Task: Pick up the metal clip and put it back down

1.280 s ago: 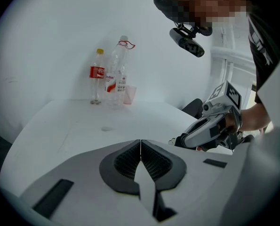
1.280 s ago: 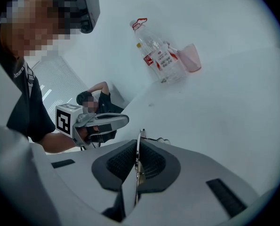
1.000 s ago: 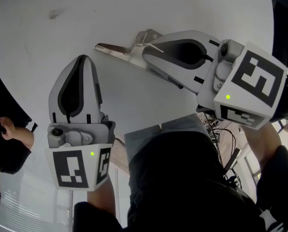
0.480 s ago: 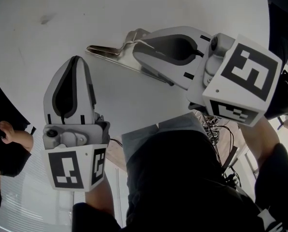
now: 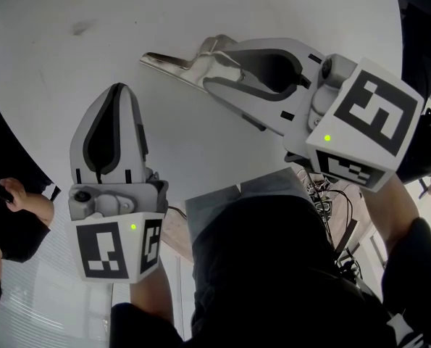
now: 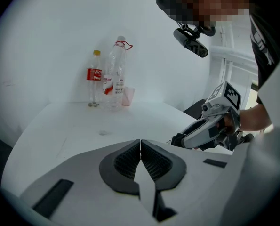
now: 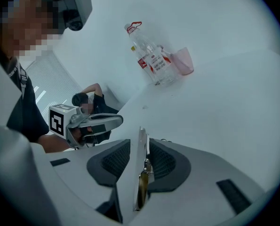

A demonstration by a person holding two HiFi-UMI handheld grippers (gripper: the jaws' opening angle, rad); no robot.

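Silver-grey long flat metal clip (image 5: 168, 62) rests on the round white table (image 5: 287, 6), its blade pointing to ten o'clock in the head view and its spring end between the right tongs (image 5: 215, 65). Those tongs have just been opening and their pads stand off the clip. The left tongs (image 5: 117, 91), at seven o'clock of the clip, are pressed together on nothing. At twelve o'clock from them, well apart from the clip, stand a red-labelled cola bottle (image 6: 93, 79), a clear plastic bottle (image 6: 115, 69) and a pink cup (image 6: 128, 97).
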